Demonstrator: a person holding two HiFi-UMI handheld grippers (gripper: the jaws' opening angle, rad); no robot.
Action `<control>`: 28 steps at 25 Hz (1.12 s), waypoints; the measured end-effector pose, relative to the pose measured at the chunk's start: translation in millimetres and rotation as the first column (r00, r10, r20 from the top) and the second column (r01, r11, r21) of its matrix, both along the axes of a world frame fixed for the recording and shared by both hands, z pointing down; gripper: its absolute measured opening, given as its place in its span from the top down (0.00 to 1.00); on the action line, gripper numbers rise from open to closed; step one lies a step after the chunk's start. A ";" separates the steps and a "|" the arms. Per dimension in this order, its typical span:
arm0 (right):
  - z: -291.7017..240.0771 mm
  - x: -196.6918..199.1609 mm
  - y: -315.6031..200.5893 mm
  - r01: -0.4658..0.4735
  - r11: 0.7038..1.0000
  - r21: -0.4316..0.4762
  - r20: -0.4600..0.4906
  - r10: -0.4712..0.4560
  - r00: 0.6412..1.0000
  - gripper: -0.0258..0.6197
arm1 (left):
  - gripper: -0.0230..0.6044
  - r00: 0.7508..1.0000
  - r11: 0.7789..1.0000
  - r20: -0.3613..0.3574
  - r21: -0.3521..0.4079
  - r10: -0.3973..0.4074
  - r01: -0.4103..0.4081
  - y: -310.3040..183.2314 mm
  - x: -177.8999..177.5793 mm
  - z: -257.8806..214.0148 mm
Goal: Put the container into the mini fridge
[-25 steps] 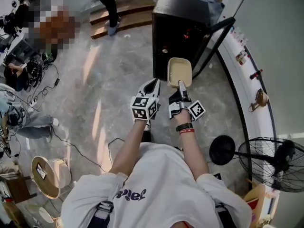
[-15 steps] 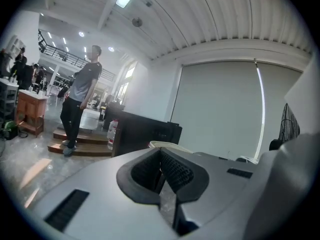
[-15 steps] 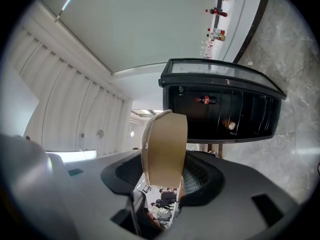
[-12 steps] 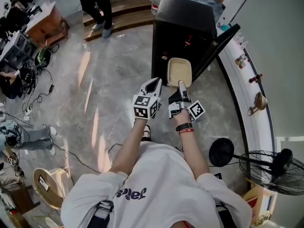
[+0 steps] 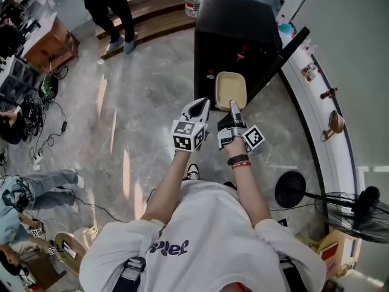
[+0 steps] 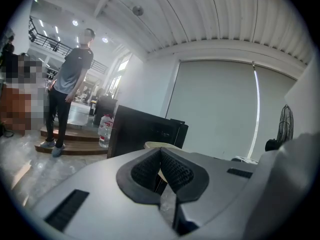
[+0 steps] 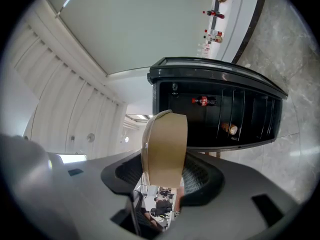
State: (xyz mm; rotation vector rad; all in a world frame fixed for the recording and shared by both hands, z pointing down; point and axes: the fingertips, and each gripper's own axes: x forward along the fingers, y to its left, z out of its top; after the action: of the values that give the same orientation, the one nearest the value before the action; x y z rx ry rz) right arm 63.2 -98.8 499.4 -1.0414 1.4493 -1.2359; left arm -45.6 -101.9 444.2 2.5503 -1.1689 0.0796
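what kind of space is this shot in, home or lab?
Probably an open office or lab hall, not a home: a desk with cables trailing over a polished stone floor, a person standing about, a black mini fridge on the floor.

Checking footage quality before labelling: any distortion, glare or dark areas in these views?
Head view: wide-angle, straight edges bow; bright glare streaks on the marble floor. Left gripper view: fisheye, black corners, background slightly soft. Right gripper view: fisheye, scene turned sideways, mini fridge interior dark, container sharp.
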 end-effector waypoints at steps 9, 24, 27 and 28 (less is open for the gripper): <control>11.8 -6.2 -39.9 -0.053 0.999 -0.011 0.017 0.053 0.998 0.60 | 0.93 0.999 0.998 0.002 -0.021 0.051 -0.051 -34.1 -12.0 14.7; 64.6 26.6 -140.6 0.017 0.999 -0.045 0.000 -0.017 1.000 0.60 | 0.93 1.000 0.996 0.006 -0.082 0.028 -0.028 -115.2 24.2 66.8; 88.6 33.4 -155.8 0.021 0.998 -0.061 0.004 -0.021 1.000 0.60 | 0.93 1.000 0.996 0.015 -0.092 0.020 -0.018 -127.3 26.1 75.0; 91.2 33.6 -161.1 0.023 0.998 -0.061 0.004 -0.023 1.000 0.60 | 0.93 1.000 0.995 0.017 -0.094 0.017 -0.016 -131.3 26.3 78.2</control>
State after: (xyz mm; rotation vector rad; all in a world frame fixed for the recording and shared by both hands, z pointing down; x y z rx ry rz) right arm 96.8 -259.9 590.6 -1.0656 1.4325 -1.3053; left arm -19.3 -233.2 522.5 2.4823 -1.1235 0.1580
